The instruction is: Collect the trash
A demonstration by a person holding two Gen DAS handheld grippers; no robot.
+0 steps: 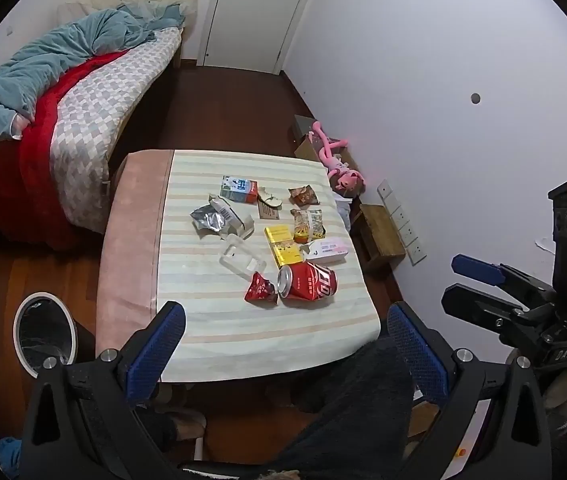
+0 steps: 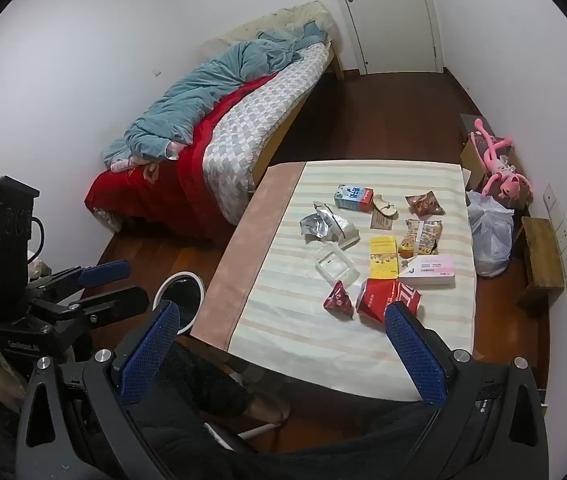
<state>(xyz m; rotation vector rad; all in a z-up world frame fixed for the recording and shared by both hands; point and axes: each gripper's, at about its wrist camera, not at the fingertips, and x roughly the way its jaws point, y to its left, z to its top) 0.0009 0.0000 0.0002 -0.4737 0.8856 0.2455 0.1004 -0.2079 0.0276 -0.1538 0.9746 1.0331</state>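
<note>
Several pieces of trash lie on a small table with a striped cloth (image 1: 243, 328) (image 2: 283, 332): a crushed red can (image 1: 309, 281) (image 2: 375, 300), a small red wrapper (image 1: 259, 288) (image 2: 337, 297), a clear plastic tray (image 1: 241, 258) (image 2: 333, 266), a yellow box (image 1: 283, 246) (image 2: 383, 258), a white-pink box (image 1: 329, 250) (image 2: 427, 270), a milk carton (image 1: 239, 189) (image 2: 353, 197), snack wrappers (image 1: 307, 224) (image 2: 423, 236) and a silver foil bag (image 1: 209, 218) (image 2: 317, 224). My left gripper (image 1: 283, 344) is open and empty, above the table's near edge. My right gripper (image 2: 283, 344) is open and empty, near the can.
A round bin (image 1: 45, 330) (image 2: 181, 298) stands on the floor left of the table. A bed (image 1: 83, 112) (image 2: 219, 120) lies at the far left. A pink plush toy (image 1: 337, 164), a wooden stool (image 1: 379, 232) and a plastic bag (image 2: 489, 232) are by the right wall.
</note>
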